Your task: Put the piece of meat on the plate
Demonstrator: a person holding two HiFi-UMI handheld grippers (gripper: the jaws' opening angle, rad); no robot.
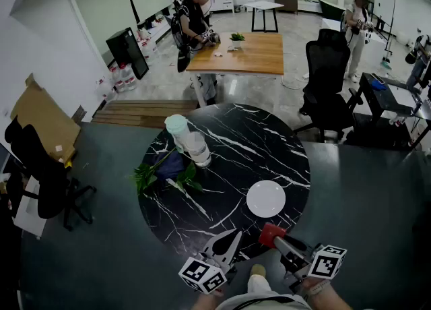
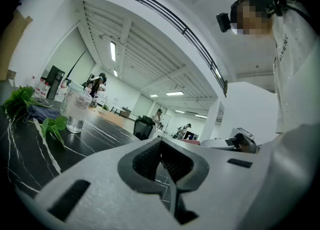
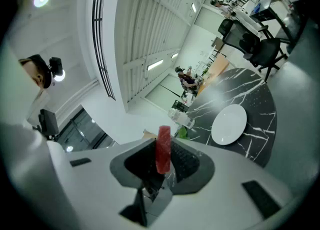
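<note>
A red piece of meat [image 1: 271, 234] [image 3: 163, 149] stands on end between the pads of my right gripper [image 1: 274, 236] [image 3: 163, 158], which is shut on it just over the near edge of the round black marble table [image 1: 222, 150]. The white plate [image 1: 266, 199] [image 3: 229, 124] lies bare on the table a little beyond the meat. My left gripper [image 1: 231, 239] [image 2: 161, 156] hangs beside it to the left at the table's near edge, its jaws together and nothing in them.
A lidded glass jar [image 1: 190, 141] [image 2: 76, 114] and green leaves [image 1: 165, 175] [image 2: 22, 101] sit on the table's far left. Past the table are a black office chair [image 1: 326, 79], a wooden table [image 1: 242, 52] and several people. Another dark chair [image 1: 40, 167] stands left.
</note>
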